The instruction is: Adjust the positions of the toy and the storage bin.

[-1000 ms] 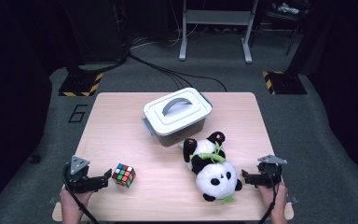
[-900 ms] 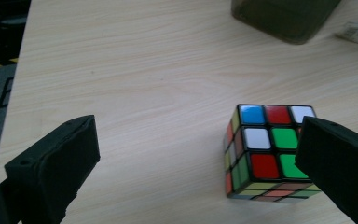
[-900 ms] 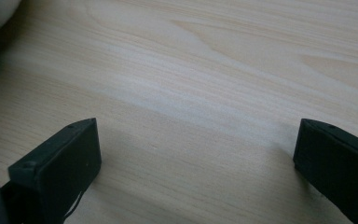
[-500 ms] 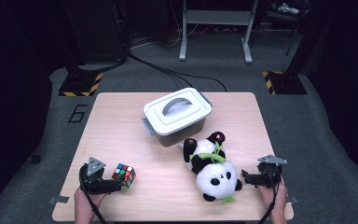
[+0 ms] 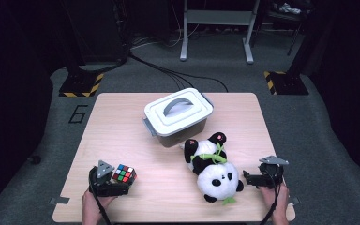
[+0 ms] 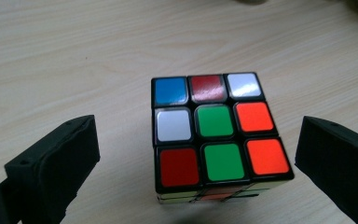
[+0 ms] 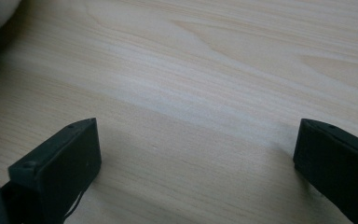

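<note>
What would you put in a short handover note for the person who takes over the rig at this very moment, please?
Left gripper: open, jaws on either side of the puzzle cube, not touching it.
Right gripper: open, holding nothing, low over bare table beside the panda's head.
Things: cube near the front left edge of the table; plush panda lying front right; white lidded box behind them, lid on.
Done: left gripper is lined up on the cube.
Left: probably close on the cube and lift it; the box would need opening if anything goes inside.
</note>
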